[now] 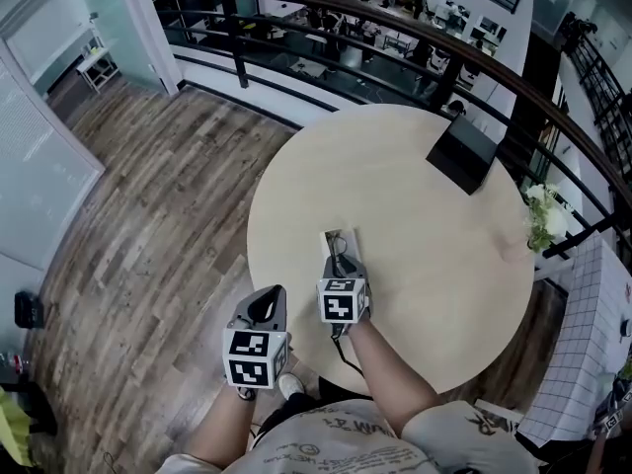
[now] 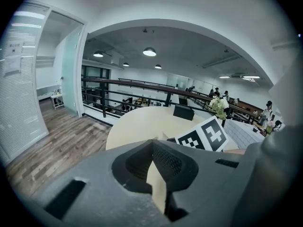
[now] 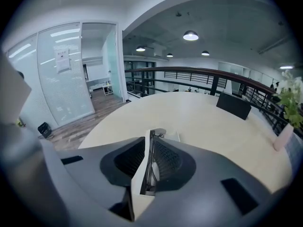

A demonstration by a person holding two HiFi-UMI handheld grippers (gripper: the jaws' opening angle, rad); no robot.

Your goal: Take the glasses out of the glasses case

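A white glasses case (image 1: 340,237) lies open on the round beige table (image 1: 415,225), just beyond my right gripper (image 1: 342,265). That gripper is shut on a pair of thin-framed glasses (image 3: 150,167), pinched edge-on between its jaws; in the right gripper view the case (image 3: 171,136) shows just past the fingertips. In the head view the glasses (image 1: 342,258) are a dark wire shape over the case's near end. My left gripper (image 1: 269,302) hangs off the table's near left edge, shut with nothing in it (image 2: 152,148).
A black box (image 1: 462,153) stands at the table's far right. A small vase of white flowers (image 1: 541,215) sits at the right edge. A dark railing (image 1: 326,8) curves behind the table. A checkered cloth (image 1: 583,354) is at the right, and wooden floor (image 1: 148,215) at the left.
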